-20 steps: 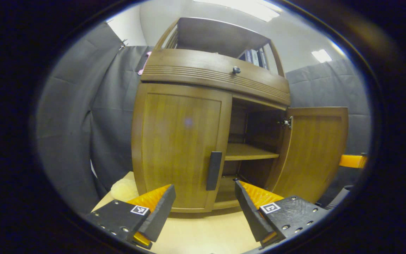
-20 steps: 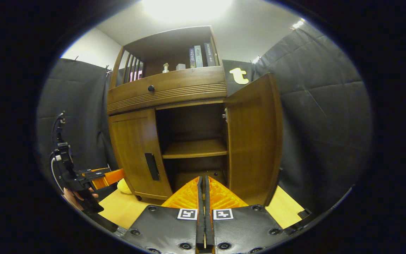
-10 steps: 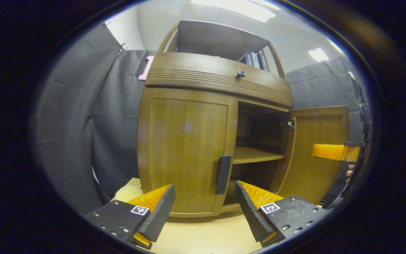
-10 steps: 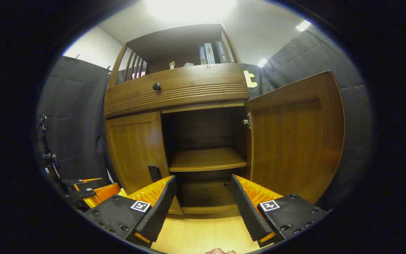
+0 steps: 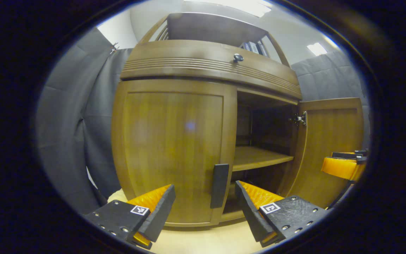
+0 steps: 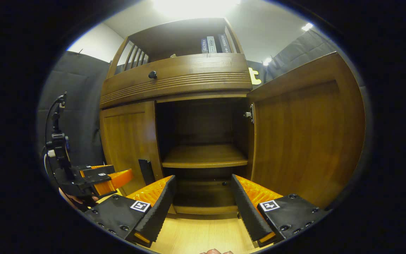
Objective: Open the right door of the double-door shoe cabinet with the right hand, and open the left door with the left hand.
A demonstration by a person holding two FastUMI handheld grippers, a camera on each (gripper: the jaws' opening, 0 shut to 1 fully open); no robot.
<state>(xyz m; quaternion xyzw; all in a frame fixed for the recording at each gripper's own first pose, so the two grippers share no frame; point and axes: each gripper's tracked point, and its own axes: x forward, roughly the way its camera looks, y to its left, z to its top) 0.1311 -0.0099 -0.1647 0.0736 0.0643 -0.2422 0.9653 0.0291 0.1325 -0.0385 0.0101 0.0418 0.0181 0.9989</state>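
Facing the shoe cabinet [image 5: 210, 67], the left gripper [image 5: 203, 203] hangs with its jaws spread wide, framing the dark handle [image 5: 219, 185] of the closed left door [image 5: 171, 148] without touching it. The right gripper [image 6: 203, 203] is likewise spread and empty before the swung-out right door [image 6: 301, 134] and the bare shelf [image 6: 203, 157].

Bright ceiling lights [image 6: 192, 5] glare overhead; the cabinet's inside [image 6: 199, 123] sits dim, and straight edges bow outward.
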